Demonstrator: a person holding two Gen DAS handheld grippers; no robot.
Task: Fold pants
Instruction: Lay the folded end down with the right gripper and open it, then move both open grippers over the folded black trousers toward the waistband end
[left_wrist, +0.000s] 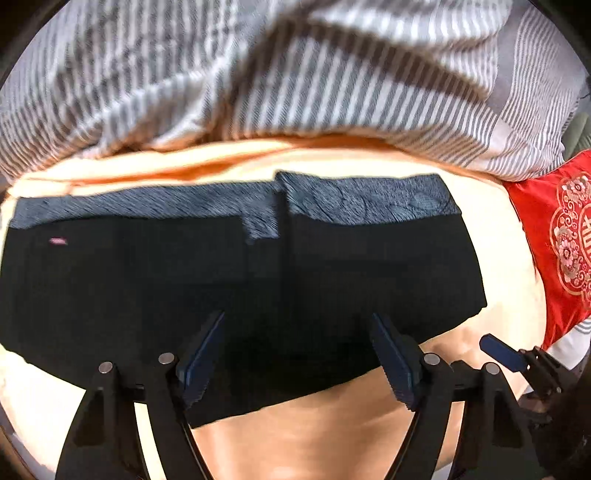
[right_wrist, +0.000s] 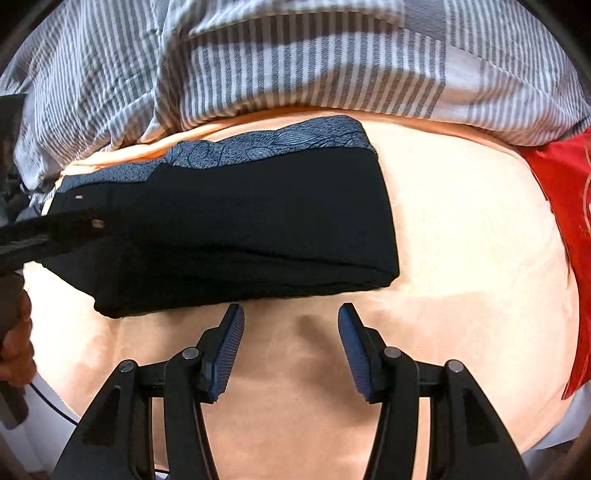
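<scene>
Left wrist: we see the left gripper (left_wrist: 297, 354) spread over the black pants (left_wrist: 236, 280), folded on the peach sheet (left_wrist: 509, 258); pink label (left_wrist: 58, 241) unreadable.
Right wrist: right gripper (right_wrist: 291, 345) spread, empty; pants at 11 o'clock, their left end hidden.

Left gripper (left_wrist: 297, 325) is spread wide, blue-padded fingers (left_wrist: 201, 347) well apart, nothing between them. Right gripper (right_wrist: 291, 314) is parted too, fingers (right_wrist: 352, 347) empty. A bare hand (right_wrist: 16, 343) grips the left handle.
</scene>
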